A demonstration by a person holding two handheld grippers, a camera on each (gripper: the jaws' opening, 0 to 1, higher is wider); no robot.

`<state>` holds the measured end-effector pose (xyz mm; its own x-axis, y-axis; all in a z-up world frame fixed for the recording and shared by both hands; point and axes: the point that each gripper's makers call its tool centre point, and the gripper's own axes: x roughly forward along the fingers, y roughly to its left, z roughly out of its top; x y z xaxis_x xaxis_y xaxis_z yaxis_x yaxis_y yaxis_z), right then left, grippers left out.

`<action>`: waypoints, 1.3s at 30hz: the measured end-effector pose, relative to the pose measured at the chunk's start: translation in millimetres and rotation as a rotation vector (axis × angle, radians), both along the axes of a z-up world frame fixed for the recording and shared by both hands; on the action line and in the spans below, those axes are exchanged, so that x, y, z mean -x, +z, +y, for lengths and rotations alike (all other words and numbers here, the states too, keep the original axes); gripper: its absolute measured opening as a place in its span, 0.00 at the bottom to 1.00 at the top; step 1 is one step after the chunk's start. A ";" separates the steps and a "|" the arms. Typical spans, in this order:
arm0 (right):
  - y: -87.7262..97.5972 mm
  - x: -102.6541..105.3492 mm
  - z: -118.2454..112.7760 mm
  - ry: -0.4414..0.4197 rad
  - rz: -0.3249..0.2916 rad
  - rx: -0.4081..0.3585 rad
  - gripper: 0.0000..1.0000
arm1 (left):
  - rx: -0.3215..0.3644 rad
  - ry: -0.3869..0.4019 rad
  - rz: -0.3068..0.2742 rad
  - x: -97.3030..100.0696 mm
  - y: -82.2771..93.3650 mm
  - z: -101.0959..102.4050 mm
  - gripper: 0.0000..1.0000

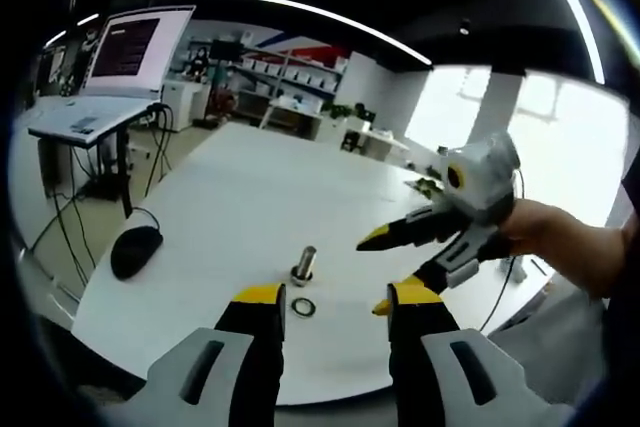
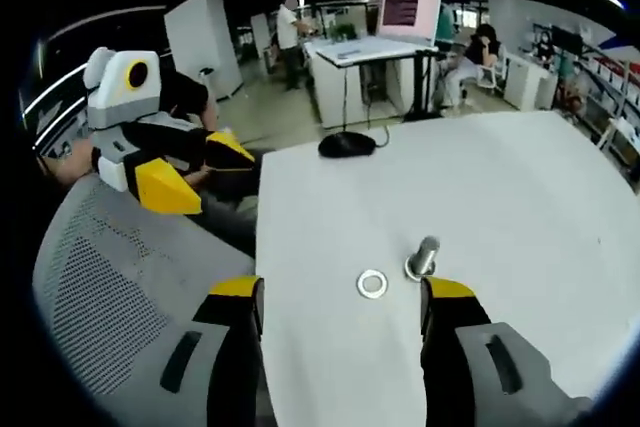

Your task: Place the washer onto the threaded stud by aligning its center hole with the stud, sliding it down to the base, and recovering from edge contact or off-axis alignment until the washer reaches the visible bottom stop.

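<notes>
A flat metal washer [image 1: 303, 306] lies on the white table [image 1: 240, 207], just in front of the upright threaded stud [image 1: 304, 264] on its nut base. My left gripper [image 1: 337, 299] is open, and the washer sits between its yellow tips but lower down on the table. The right gripper [image 1: 378, 273] comes in from the right, held in a hand, jaws apart and empty. In the right gripper view the washer [image 2: 372, 284] rests left of the stud [image 2: 424, 257], between the open right gripper [image 2: 344, 289] tips. The left gripper [image 2: 225, 184] hovers open off the table's edge.
A black mouse [image 1: 135, 250] with its cable lies near the table edge [image 2: 346, 145]. A grey mesh chair [image 2: 110, 287] stands beside the table [image 2: 520, 197]. A desk with a lit monitor [image 1: 135, 47] is beyond, with people around it [image 2: 290, 22].
</notes>
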<state>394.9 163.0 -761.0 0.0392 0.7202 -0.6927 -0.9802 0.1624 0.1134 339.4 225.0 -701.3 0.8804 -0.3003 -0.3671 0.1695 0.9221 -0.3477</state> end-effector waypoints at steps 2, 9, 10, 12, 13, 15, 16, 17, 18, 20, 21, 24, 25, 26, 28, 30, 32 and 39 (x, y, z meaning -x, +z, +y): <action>-0.4 0.9 -0.7 -0.007 0.007 -0.005 0.65 | -0.005 -0.007 0.005 0.3 -0.9 -1.2 0.39; -2.5 4.3 -0.7 0.006 0.012 0.002 0.65 | -0.003 -0.003 0.002 0.3 -0.3 -0.7 0.39; -2.5 5.0 0.0 0.008 0.012 0.001 0.65 | -0.002 -0.002 0.002 0.2 -0.3 -0.7 0.39; -2.9 6.5 1.1 0.016 0.010 0.005 0.65 | -0.002 -0.002 0.002 0.3 -0.2 -0.6 0.39; -2.9 6.8 1.4 0.019 0.008 0.006 0.65 | -0.001 -0.001 0.001 0.3 -0.2 -0.5 0.39; -3.0 7.8 2.0 0.024 0.009 0.008 0.65 | 0.000 -0.001 0.000 0.2 0.0 -0.3 0.39; -3.0 8.4 2.4 0.027 0.009 0.008 0.65 | 0.000 -0.001 0.001 0.3 -0.1 -0.4 0.39; -3.3 9.1 2.6 0.029 0.009 0.009 0.65 | -0.001 -0.001 0.001 0.3 -0.1 -0.4 0.39; -4.3 10.0 2.7 0.034 0.009 0.014 0.65 | -0.001 -0.002 0.001 0.4 -0.2 -0.6 0.39; -7.1 11.3 3.0 0.049 0.007 0.030 0.65 | -0.001 -0.003 0.002 0.5 -0.2 -0.7 0.39; -7.9 11.5 3.3 0.055 0.005 0.038 0.65 | -0.001 -0.005 0.003 0.5 -0.3 -0.9 0.39; -6.7 10.7 6.5 0.078 -0.016 0.052 0.65 | -0.001 -0.008 0.004 0.4 -0.4 -1.4 0.39; -6.2 10.4 8.1 0.088 -0.020 0.056 0.65 | -0.001 -0.009 0.004 0.4 -0.5 -1.5 0.39; -6.3 10.1 9.0 0.094 -0.022 0.061 0.65 | -0.001 -0.009 0.004 0.4 -0.5 -1.5 0.39; -7.4 9.3 10.5 0.111 -0.030 0.075 0.65 | -0.001 -0.010 0.004 0.5 -0.5 -1.7 0.39; -10.4 7.9 11.5 0.142 -0.043 0.104 0.65 | 0.000 -0.010 0.004 0.4 -0.4 -1.7 0.39; -12.2 6.5 12.6 0.158 -0.051 0.120 0.65 | 0.000 -0.012 0.005 0.5 -0.6 -2.0 0.39; -23.5 0.6 17.4 0.243 -0.083 0.202 0.65 | 0.000 -0.015 0.005 0.3 -0.5 -2.5 0.39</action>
